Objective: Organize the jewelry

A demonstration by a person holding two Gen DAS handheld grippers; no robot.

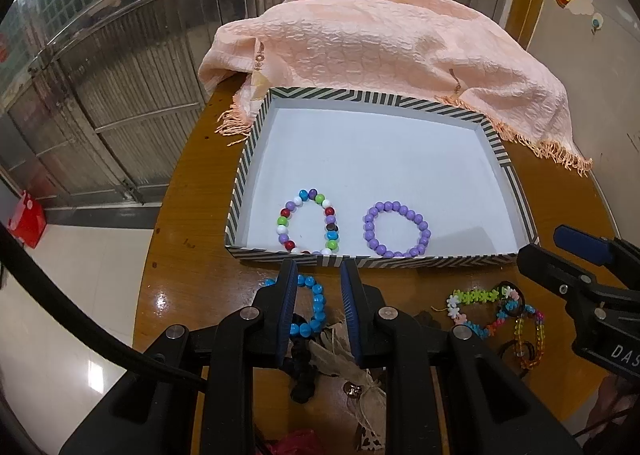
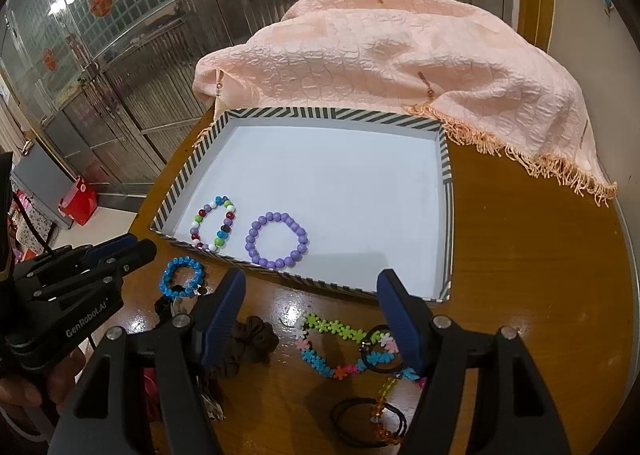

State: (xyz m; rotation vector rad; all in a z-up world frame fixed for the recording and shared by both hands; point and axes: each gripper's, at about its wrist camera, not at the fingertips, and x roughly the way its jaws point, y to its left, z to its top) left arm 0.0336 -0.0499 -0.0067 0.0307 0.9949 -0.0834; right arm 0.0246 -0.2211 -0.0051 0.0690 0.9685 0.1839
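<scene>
The left gripper (image 1: pixel 319 269) is held low and level, pointing forward, its two blue-padded fingers (image 1: pixel 289 307) set a narrow gap apart with nothing between them. The right gripper (image 2: pixel 311 279) is held alongside at a like height, its fingers (image 2: pixel 394 307) spread wide and empty. Part of a hand (image 2: pixel 24 391) is seen behind the left gripper's body.

Glossy wood table (image 2: pixel 520 255); crinkled cloth shawl (image 2: pixel 380 55)
</scene>
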